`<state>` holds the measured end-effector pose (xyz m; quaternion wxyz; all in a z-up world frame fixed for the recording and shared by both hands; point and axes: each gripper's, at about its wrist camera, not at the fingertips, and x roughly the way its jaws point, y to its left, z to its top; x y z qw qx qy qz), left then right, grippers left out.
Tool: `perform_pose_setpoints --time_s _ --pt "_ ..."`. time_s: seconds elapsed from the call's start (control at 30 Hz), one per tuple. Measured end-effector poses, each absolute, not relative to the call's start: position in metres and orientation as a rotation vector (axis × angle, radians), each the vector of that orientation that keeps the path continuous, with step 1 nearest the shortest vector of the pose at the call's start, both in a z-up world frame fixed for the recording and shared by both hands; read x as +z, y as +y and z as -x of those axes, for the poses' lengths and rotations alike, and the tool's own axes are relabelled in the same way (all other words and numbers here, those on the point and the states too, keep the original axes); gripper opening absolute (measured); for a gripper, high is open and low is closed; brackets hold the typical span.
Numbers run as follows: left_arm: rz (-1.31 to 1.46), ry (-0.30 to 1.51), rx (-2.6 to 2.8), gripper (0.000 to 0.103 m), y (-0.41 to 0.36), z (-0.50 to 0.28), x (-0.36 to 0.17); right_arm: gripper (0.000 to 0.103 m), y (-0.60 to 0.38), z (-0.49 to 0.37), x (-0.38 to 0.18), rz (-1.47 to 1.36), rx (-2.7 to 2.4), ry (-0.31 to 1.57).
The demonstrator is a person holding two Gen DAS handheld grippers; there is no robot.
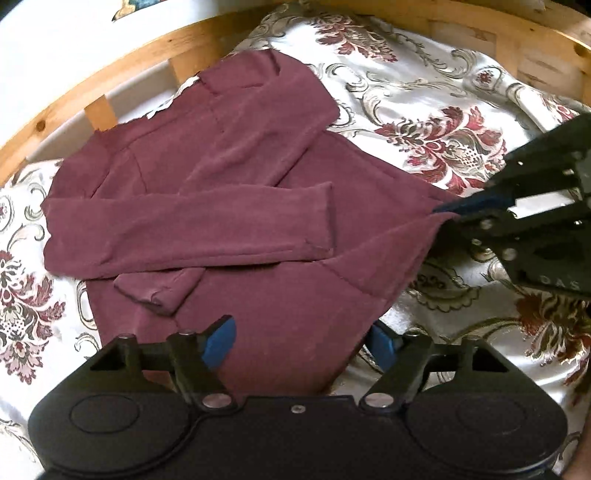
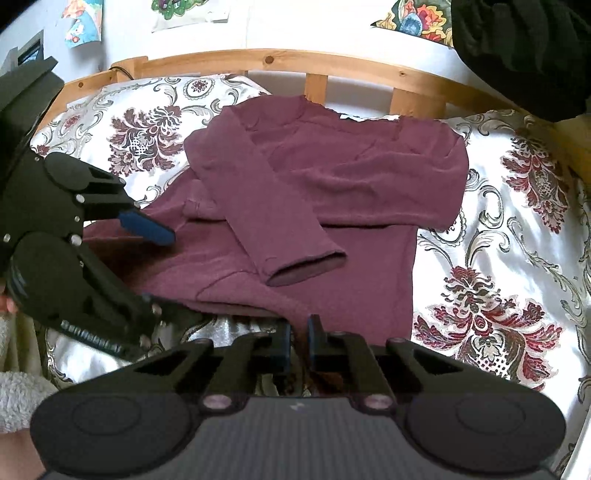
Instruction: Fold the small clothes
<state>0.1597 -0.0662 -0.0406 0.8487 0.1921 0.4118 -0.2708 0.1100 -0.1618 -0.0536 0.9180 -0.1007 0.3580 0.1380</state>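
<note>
A maroon long-sleeved top (image 1: 229,206) lies on the floral bedspread (image 1: 424,110), both sleeves folded across its body. My left gripper (image 1: 303,343) is open, its blue pads either side of the bottom hem near one corner. My right gripper (image 2: 297,347) is shut on the hem's other corner, which it lifts slightly; in the left wrist view it (image 1: 454,210) pinches that corner at the right. In the right wrist view the top (image 2: 332,192) fills the middle and the left gripper (image 2: 159,266) reaches in from the left, jaws spread over the hem.
A wooden bed frame (image 2: 288,61) runs along the far side, against a white wall with colourful pictures (image 2: 79,26). A dark bulky object (image 2: 524,51) sits at the upper right. A fluffy white blanket (image 2: 18,398) lies at the lower left.
</note>
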Motion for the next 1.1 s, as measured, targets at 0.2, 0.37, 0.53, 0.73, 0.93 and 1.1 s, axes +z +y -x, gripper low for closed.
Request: perform_pose_setpoints --time_s 0.2,0.37,0.53,0.73,0.93,1.1 --pt "-0.459 0.830 -0.547 0.065 -0.058 -0.166 -0.033 0.007 -0.165 -0.107 -0.050 0.197 0.266 0.710" --pt "-0.521 0.864 -0.481 0.058 -0.044 -0.174 -0.035 0.007 -0.173 -0.107 -0.043 0.161 0.242 0.675" --pt "-0.578 0.899 -0.396 0.055 -0.025 -0.182 -0.029 0.007 -0.177 -0.108 -0.040 0.145 0.238 0.664" --pt "-0.576 0.942 -0.309 0.051 0.006 -0.187 -0.025 0.007 -0.178 -0.107 -0.040 0.142 0.236 0.671" --pt "-0.517 0.948 -0.272 0.030 0.013 -0.189 -0.027 0.007 -0.168 -0.106 -0.053 0.233 0.238 0.730" --pt "-0.572 0.962 -0.262 0.031 0.009 -0.186 -0.030 0.022 -0.158 -0.108 -0.071 0.289 0.241 0.817"
